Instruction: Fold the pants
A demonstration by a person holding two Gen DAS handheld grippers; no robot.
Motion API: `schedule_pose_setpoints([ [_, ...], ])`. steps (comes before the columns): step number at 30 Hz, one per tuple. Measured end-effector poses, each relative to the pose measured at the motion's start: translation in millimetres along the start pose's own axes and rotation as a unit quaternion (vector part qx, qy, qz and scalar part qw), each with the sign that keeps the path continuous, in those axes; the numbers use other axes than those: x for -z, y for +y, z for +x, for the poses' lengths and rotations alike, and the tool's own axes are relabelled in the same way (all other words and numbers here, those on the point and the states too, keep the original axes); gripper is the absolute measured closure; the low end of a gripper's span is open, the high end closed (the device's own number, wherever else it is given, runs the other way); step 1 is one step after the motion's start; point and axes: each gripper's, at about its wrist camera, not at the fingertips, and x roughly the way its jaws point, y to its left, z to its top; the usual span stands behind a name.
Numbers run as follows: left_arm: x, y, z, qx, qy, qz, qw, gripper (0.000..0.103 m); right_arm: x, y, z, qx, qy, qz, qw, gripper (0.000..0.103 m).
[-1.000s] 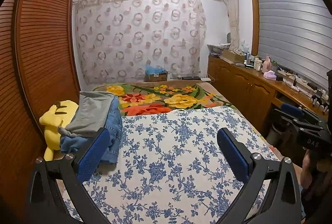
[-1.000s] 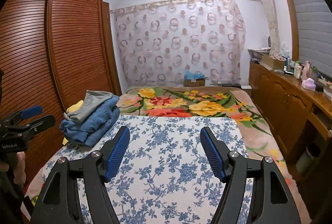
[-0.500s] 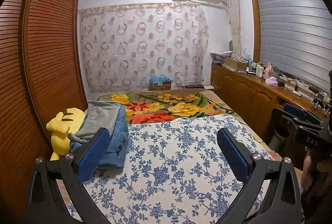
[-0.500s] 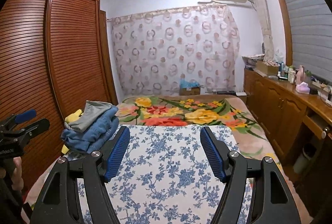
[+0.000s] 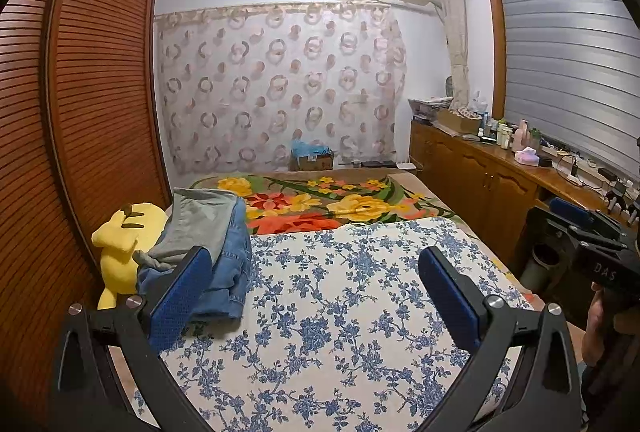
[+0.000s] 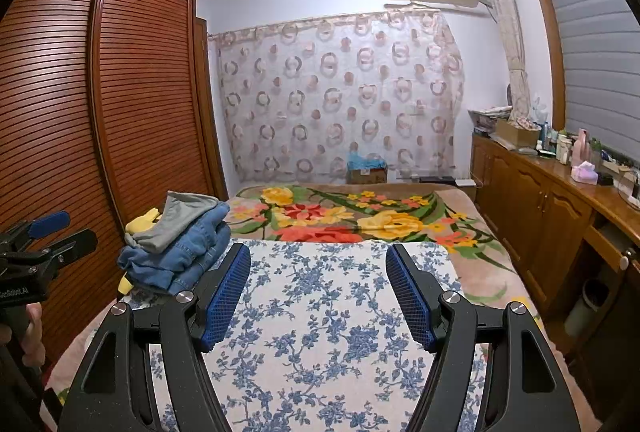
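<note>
A pile of pants lies at the left edge of the bed: grey pants (image 5: 200,220) on top of folded blue jeans (image 5: 230,272). The pile also shows in the right wrist view, grey pants (image 6: 180,216) over jeans (image 6: 180,256). My left gripper (image 5: 312,272) is open and empty above the blue-flowered sheet (image 5: 340,312), its left finger in front of the jeans. My right gripper (image 6: 318,288) is open and empty above the same sheet (image 6: 320,332), to the right of the pile. Each gripper shows at the edge of the other's view.
A yellow plush toy (image 5: 124,244) sits behind the pile against the wooden wardrobe (image 5: 80,131). A flowered blanket (image 5: 320,203) covers the far half of the bed. A wooden cabinet (image 5: 480,183) with bottles runs along the right wall. A cardboard box (image 5: 312,159) stands by the curtain.
Both grippers have tilted upward and drawn back a little, so more ceiling and less of the sheet shows. Both stay open and empty. The pile has not moved.
</note>
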Motion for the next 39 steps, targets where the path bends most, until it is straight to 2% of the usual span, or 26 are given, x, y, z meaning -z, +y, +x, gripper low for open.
schedule_pose_setpoints([
  [39,-1.6,0.1,0.8,0.001,0.001,0.0,1.0,0.0,2.7,-5.2,-0.8,-0.001,0.002,-0.002,1.0,0.031],
])
